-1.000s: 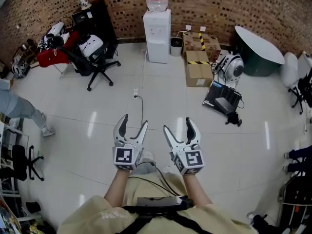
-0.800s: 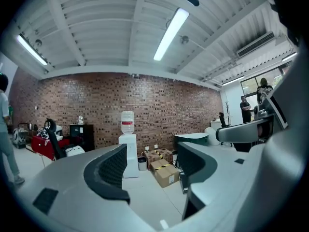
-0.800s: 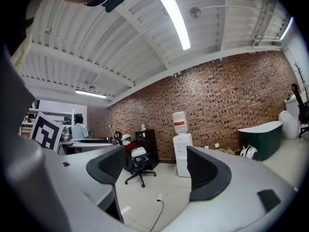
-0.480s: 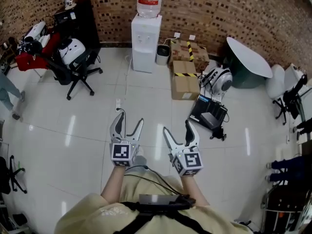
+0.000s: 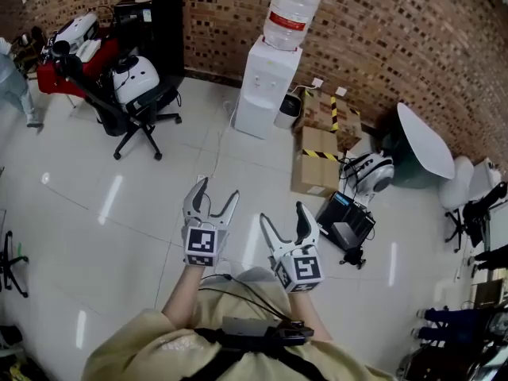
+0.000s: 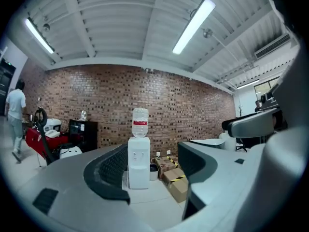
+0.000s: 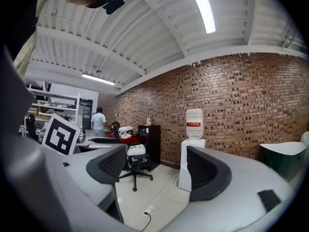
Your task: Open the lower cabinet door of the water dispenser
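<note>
The white water dispenser (image 5: 266, 86) stands against the brick wall with a clear bottle (image 5: 290, 14) on top. Its lower cabinet door (image 6: 139, 179) looks closed. Both grippers are held out over the floor, well short of it. My left gripper (image 5: 217, 190) is open and empty; in the left gripper view the dispenser (image 6: 139, 163) shows between its jaws. My right gripper (image 5: 282, 214) is also open and empty. In the right gripper view the dispenser (image 7: 184, 164) is partly hidden behind the right-hand jaw.
An office chair (image 5: 135, 94) and a black cabinet (image 5: 151, 22) stand left of the dispenser. A small bin (image 5: 287, 111), cardboard boxes (image 5: 316, 161), a white helmet-like device (image 5: 373, 169) and a tipped round table (image 5: 425, 141) lie to its right. A cable (image 5: 216, 145) runs across the tiles.
The person has walked towards the dispenser, carrying both grippers forward. The dispenser now looks larger and sits right of centre. Both grippers stay open.
</note>
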Available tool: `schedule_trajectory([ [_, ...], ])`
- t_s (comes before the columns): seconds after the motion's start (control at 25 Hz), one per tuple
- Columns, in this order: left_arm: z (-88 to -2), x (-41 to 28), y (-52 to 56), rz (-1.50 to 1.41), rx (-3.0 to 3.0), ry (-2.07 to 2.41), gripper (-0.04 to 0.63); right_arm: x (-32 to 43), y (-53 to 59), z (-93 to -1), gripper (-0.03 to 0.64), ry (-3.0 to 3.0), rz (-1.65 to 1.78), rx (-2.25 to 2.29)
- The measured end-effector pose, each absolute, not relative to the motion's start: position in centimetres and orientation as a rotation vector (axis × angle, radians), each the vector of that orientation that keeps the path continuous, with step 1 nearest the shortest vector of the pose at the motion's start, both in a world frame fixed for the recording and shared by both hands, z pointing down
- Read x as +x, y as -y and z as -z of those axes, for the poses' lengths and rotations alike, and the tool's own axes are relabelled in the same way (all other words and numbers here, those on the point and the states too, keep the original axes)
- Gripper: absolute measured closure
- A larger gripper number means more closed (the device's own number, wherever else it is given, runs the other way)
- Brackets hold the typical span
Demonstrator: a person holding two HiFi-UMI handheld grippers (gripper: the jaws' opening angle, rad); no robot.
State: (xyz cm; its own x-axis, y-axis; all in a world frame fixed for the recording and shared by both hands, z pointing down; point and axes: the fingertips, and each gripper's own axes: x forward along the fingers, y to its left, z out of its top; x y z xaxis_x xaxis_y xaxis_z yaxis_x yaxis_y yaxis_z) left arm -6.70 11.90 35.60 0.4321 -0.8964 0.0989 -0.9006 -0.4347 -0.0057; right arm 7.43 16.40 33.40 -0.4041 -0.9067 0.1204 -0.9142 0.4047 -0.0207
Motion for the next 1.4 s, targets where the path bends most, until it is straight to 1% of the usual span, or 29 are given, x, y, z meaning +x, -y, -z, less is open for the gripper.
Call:
schedule_trajectory([
  [0.2,-37.6,-8.8,-8.1,-0.166,2.558,1.682,0.279,8.0,-11.5,-34.7,0.206,2.551,-0.179,1.682],
  [0.28,-38.3,-8.5,-6.0,-0.183,2.547,1.693,0.279,9.2,-8.9,-35.5,0.206,2.542,-0.21,1.706],
  [0.52,-40.2,-4.1,2.6,-0.23,2.57,1.646,0.279,13.6,2.4,-36.6,0.206,2.542,-0.302,1.794],
  [0.8,-37.3,1.9,16.4,-0.227,2.624,1.622,0.279,18.3,16.0,-35.3,0.206,2.599,-0.296,1.787],
  [0.96,-37.3,4.5,21.8,-0.281,2.624,1.622,0.279,21.1,21.5,-35.6,0.206,2.603,-0.326,1.78],
  [1.12,-38.5,5.8,25.6,-0.347,2.602,1.598,0.279,23.1,26.1,-39.6,0.206,2.573,-0.398,1.752],
  [1.28,-41.8,3.5,28.1,-0.461,2.501,1.64,0.279,24.4,28.9,-46.4,0.207,2.47,-0.513,1.707],
  [1.4,-43.6,2.8,30.2,-0.471,2.457,1.638,0.279,25.3,31.5,-52.4,0.207,2.388,-0.638,1.663],
])
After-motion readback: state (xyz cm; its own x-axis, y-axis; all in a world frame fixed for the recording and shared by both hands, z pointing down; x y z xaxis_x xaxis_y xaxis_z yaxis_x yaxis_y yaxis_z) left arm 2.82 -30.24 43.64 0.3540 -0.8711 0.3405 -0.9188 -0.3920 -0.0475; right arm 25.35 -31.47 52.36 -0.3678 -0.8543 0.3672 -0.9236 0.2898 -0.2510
